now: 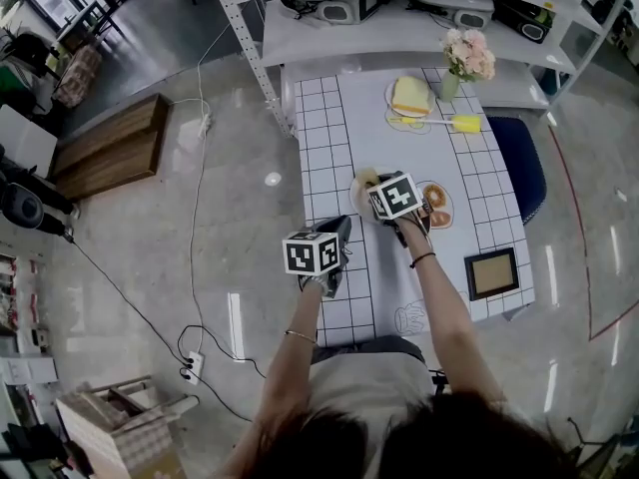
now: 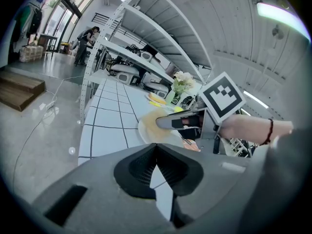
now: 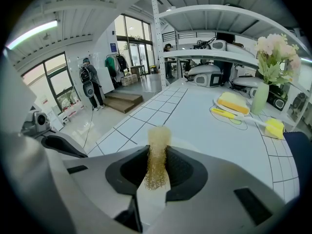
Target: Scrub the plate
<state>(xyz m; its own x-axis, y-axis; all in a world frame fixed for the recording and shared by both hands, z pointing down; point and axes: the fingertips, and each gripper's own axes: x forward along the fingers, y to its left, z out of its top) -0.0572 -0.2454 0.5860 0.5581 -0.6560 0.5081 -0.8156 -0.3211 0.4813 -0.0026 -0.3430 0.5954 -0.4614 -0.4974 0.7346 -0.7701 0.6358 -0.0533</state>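
My right gripper [image 1: 375, 190] is clamped on a golden mesh scrubber [image 3: 158, 143], positioned directly over the plate [image 1: 357, 200]. My left gripper [image 1: 341, 230], jaws closed and empty, hovers just beside the plate's near-left edge above the table [image 1: 399, 148].

flowers in vase [image 1: 467, 56] | yellow brush [image 1: 439, 122] | framed picture [image 1: 492, 273] | blue chair [image 1: 524, 168] | wooden platform [image 1: 105, 153]

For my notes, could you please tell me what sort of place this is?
Probably a robotics lab or workshop: metal shelves holding devices, a grid-cloth table, and cables trailing over a polished floor.
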